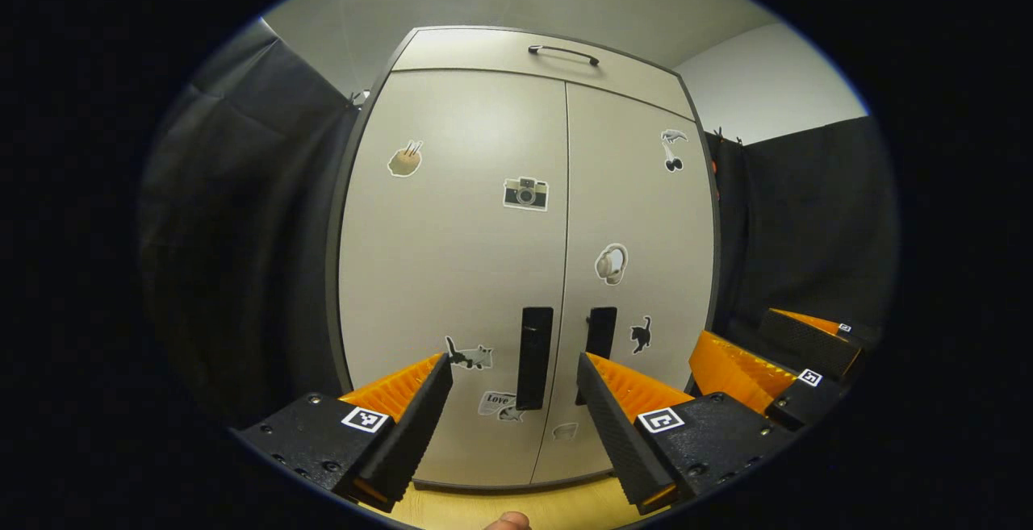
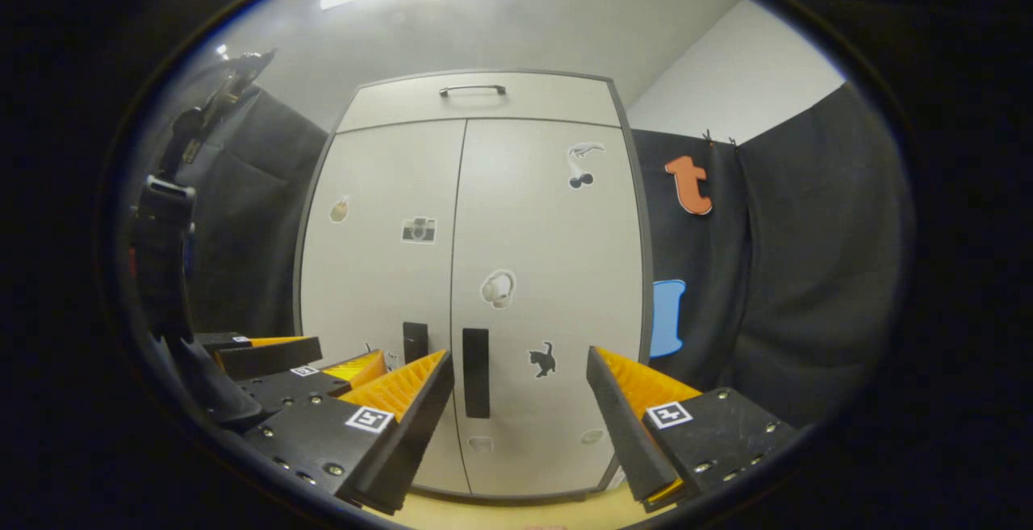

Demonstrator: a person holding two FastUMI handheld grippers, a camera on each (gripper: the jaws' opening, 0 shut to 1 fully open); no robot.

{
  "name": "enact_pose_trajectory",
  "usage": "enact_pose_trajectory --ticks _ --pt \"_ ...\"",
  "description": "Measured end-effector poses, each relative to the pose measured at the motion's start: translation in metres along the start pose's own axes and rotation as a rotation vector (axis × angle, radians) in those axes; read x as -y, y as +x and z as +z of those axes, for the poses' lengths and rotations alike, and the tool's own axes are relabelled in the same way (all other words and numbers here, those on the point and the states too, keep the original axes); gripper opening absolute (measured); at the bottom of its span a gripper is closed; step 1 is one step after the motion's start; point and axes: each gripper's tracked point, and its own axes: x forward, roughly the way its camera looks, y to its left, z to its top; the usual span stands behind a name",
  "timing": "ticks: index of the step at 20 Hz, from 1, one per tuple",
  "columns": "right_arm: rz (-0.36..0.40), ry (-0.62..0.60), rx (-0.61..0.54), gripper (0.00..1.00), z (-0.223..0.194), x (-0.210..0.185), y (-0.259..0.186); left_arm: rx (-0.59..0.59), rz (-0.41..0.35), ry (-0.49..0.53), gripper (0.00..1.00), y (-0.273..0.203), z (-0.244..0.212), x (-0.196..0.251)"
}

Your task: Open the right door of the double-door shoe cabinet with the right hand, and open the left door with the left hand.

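A light grey double-door shoe cabinet stands ahead with both doors closed and stickers on them. The left door's black handle and the right door's black handle flank the centre seam. My left gripper is open, a short way in front of the left handle, not touching it. My right gripper is open, with the right handle just inside its left finger, apart from it. The right gripper also appears at the right of the left gripper view, and the left gripper at the left of the right gripper view.
A top panel with a metal bar handle sits above the doors. Black cloth walls close in on both sides of the cabinet. A wooden floor strip lies below. A dark stand rises at the far left.
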Motion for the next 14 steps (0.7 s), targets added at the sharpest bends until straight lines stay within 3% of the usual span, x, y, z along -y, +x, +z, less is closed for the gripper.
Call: enact_pose_trajectory --ticks 10,14 --pt "0.075 0.012 -0.085 0.96 -0.037 -0.032 0.052 0.027 0.126 0.037 0.96 -0.032 0.007 -0.046" --pt "0.042 -0.058 -0.120 0.98 -0.064 -0.035 0.088 0.033 0.186 0.051 0.96 -0.040 0.006 -0.077"
